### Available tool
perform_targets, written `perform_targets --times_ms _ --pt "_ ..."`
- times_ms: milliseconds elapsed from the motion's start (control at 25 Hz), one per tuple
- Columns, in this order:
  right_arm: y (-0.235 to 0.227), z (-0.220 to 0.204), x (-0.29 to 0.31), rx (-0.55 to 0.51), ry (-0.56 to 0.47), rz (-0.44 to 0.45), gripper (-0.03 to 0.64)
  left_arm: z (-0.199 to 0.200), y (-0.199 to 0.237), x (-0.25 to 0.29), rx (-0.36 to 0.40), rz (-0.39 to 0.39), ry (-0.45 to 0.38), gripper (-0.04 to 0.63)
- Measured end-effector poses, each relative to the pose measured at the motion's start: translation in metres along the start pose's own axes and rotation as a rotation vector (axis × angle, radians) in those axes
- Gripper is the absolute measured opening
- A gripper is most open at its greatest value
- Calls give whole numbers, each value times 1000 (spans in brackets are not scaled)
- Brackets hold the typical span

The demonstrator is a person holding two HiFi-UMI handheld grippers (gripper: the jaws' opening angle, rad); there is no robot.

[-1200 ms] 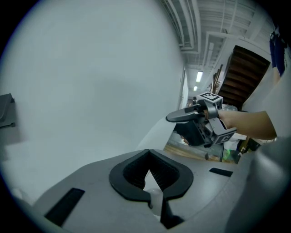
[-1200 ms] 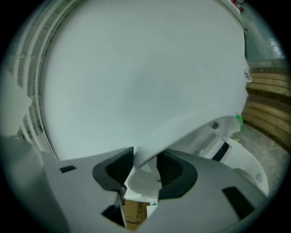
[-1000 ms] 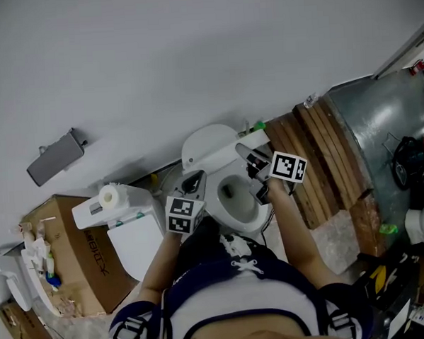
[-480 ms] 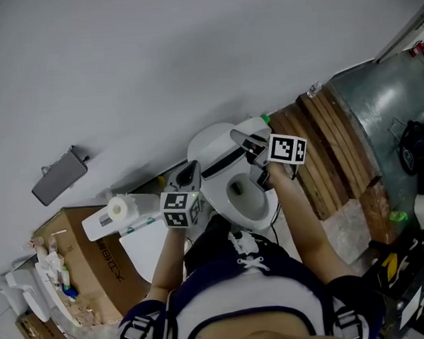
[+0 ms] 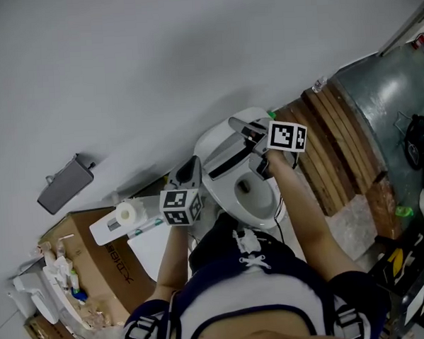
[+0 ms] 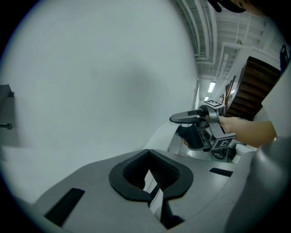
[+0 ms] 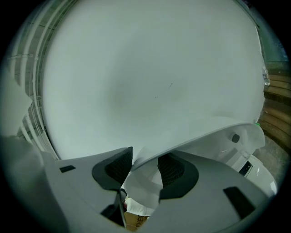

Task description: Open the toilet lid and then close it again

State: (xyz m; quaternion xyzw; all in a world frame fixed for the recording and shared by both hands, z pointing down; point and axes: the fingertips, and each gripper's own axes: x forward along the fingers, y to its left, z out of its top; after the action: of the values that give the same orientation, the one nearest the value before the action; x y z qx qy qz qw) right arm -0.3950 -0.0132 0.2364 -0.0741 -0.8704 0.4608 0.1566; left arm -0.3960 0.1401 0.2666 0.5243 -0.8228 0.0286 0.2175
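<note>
A: Largest item?
B: Wall (image 5: 157, 62), white, behind everything. Then a metal drum (image 5: 385, 99) at the right, with planks (image 5: 338, 144) just beside it.

A: Next in size?
B: Box (image 5: 107, 266), brown card, at the left. Then the toilet (image 5: 267, 212), white, between box and planks, its bowl uncovered.

A: And the lid?
B: Lid (image 5: 221, 147), white, part-raised and tilted over the bowl, hinge end toward the wall.

A: Tools?
B: Right gripper (image 5: 245, 144), at the lid's free edge. Its jaws are spreading. The lid's thin rim runs between the pads, and the gap is wider than the rim. Left gripper (image 5: 191, 168), jaws pressed together with nothing between them. It is left of the toilet and near the lid's side; I cannot tell whether it touches.

A: Smallest?
B: Roll (image 5: 127, 213) of paper, on a white holder beside the box.
</note>
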Motion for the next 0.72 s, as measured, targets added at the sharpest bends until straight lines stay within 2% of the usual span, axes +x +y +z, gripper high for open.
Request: perform_targets --times_ms 480,720 --pt "-5 20 35 69 -38 28 155 21 17 16 -17 -20 -60 6" --pt "-7 21 36 82 -55 1 184 25 25 22 -17 -9 -57 6"
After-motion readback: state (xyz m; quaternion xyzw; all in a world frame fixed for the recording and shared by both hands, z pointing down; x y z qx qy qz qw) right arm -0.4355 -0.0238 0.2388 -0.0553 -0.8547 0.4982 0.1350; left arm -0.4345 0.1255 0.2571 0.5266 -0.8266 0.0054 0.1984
